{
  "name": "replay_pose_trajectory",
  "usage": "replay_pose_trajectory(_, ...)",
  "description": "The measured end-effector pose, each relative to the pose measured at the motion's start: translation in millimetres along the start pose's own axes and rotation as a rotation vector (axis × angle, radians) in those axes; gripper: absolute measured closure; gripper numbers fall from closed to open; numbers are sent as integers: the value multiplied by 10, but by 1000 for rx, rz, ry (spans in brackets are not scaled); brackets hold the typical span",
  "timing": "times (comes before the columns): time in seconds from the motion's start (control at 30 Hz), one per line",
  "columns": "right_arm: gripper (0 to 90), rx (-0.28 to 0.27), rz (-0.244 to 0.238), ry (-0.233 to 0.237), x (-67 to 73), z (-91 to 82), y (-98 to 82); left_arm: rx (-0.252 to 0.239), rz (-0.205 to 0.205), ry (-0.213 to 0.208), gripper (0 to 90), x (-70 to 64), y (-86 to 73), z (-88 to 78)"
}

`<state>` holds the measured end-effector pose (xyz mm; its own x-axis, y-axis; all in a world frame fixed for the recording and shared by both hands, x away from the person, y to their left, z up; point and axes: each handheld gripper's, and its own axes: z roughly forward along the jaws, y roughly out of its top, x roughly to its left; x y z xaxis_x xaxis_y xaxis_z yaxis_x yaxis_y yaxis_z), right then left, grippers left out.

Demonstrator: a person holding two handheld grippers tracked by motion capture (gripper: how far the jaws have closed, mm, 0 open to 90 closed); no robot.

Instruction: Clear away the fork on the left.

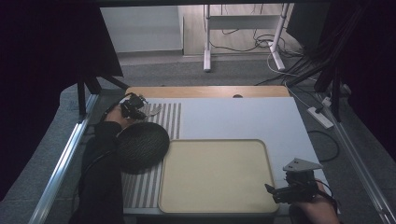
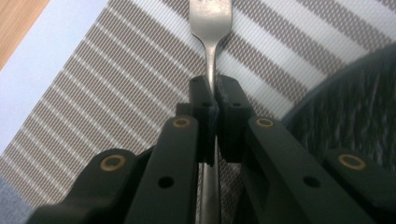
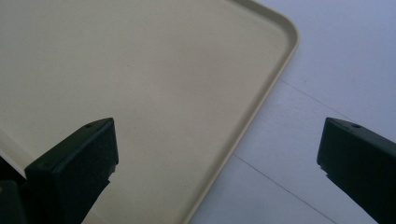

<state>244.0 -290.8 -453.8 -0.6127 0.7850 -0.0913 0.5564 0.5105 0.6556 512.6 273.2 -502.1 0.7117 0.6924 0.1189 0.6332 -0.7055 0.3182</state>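
My left gripper (image 2: 211, 100) pinched the fork (image 2: 211, 28) by its handle, long axis running straight ahead over the striped mat (image 2: 116, 88); right gripper (image 3: 217, 154) gaped wide at the tray (image 3: 140, 70) edge.

**Hidden and cut off**

Fork (image 2: 211, 28) cropped at the tines by the top edge of the left gripper view, handle partly buried between the clamped jaws of the left gripper (image 2: 211, 100). Dark round plate (image 2: 345, 116) cut off by the right edge there; in the high view, near rim covered by a sleeve (image 1: 100, 163). Beige tray (image 3: 140, 70) cropped left and top in the right gripper view.
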Motion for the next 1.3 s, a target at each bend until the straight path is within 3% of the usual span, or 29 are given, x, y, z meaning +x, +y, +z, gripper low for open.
replay_pose_trajectory(0.2,0,1,2,0,-1,1,1,-9,-81,-38,864,29,-115,-179)
replay_pose_trajectory(0.47,0,0,-3,-1,3,0,1,-79,-110,-79,864,-102,-235,-342)
replay_pose_trajectory(0.67,0,0,-3,-2,5,-1,1,-96,-137,-117,864,-202,-308,-337)
replay_pose_trajectory(0.83,0,2,-5,-3,7,2,2,-105,-135,-150,864,-331,-346,-335)
replay_pose_trajectory(1.13,0,-3,-7,-4,9,-4,0,-104,-130,-150,864,-597,-352,-417)
replay_pose_trajectory(1.3,0,-4,-8,-4,9,-5,0,-125,-141,-180,863,-749,-427,-506)
